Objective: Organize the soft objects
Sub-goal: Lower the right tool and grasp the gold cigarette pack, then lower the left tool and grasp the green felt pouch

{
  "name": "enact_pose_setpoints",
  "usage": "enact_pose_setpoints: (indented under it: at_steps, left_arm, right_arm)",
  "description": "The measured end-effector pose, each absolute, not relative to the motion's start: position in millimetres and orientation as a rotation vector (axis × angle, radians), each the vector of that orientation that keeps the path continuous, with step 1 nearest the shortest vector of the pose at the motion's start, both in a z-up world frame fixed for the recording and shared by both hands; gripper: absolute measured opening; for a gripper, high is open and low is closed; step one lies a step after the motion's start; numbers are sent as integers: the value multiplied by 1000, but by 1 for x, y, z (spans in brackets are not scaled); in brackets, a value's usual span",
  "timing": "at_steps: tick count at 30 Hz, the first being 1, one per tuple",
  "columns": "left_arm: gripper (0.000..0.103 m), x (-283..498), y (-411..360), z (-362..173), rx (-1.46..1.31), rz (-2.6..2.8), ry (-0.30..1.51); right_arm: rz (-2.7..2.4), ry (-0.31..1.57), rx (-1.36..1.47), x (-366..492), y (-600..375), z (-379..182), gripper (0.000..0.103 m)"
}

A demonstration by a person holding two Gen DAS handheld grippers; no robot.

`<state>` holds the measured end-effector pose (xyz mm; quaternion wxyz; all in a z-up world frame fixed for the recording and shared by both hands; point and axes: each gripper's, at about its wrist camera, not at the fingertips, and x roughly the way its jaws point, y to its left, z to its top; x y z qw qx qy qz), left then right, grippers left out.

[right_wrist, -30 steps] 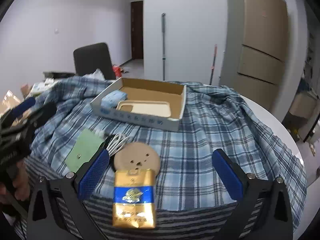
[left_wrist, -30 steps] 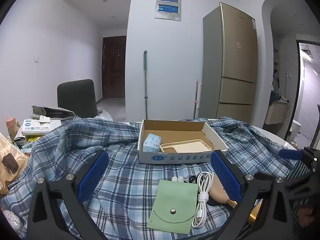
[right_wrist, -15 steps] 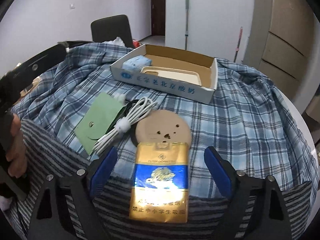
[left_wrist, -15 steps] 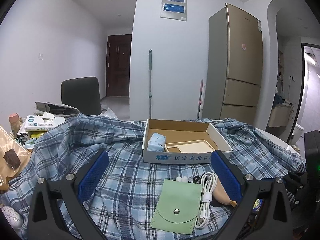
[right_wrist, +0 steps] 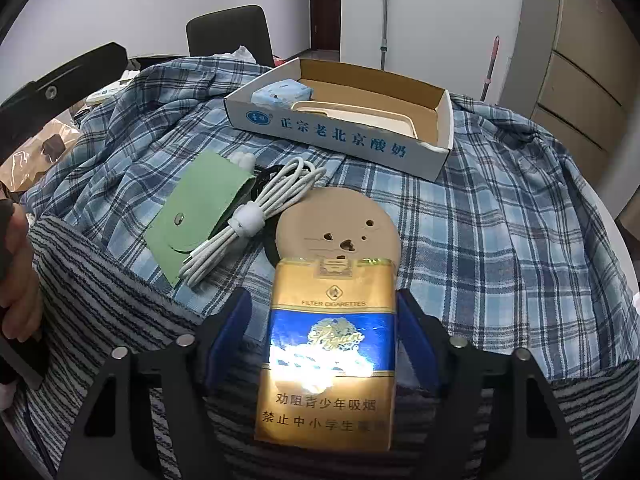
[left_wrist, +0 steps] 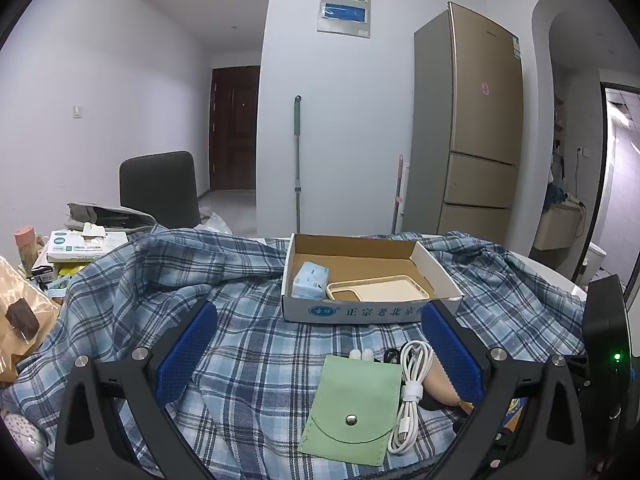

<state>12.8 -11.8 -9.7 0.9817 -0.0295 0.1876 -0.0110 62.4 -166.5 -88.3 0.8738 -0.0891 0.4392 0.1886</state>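
1. Your right gripper (right_wrist: 324,320), jaws closing, straddles the gold cigarette pack (right_wrist: 328,356) (pads not yet pressing).
2. Your left gripper (left_wrist: 318,348) gapes wide over the green pouch (left_wrist: 354,408).
3. Beyond: cardboard box (right_wrist: 344,136) on the plaid cloth (right_wrist: 500,232).

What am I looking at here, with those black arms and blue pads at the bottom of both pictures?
No robot: a person holds a hand-held gripper in each hand, each carrying a wide-angle camera looking along its two fingers. The left hand-held gripper hangs open above a plaid cloth, near a green pouch and a white cable. A cardboard box stands behind them. In the other picture, the right hand-held gripper is closing around a gold cigarette pack; its pads are close to the sides, but a firm grip is not clear.
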Motion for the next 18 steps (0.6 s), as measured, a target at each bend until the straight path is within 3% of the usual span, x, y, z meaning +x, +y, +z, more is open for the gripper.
enact_pose_setpoints:
  at_steps: [5, 14, 18]
  left_arm:
    - [103, 13, -9, -9, -70, -13, 374]
    - [103, 24, -5, -16, -80, -4, 438]
    - [102, 42, -2, -31, -97, -32, 561]
  right_arm:
    - [393, 926, -163, 64, -170, -88, 56]
    - [312, 791, -120, 55, -184, -69, 54]
    - [329, 822, -71, 61, -191, -71, 54]
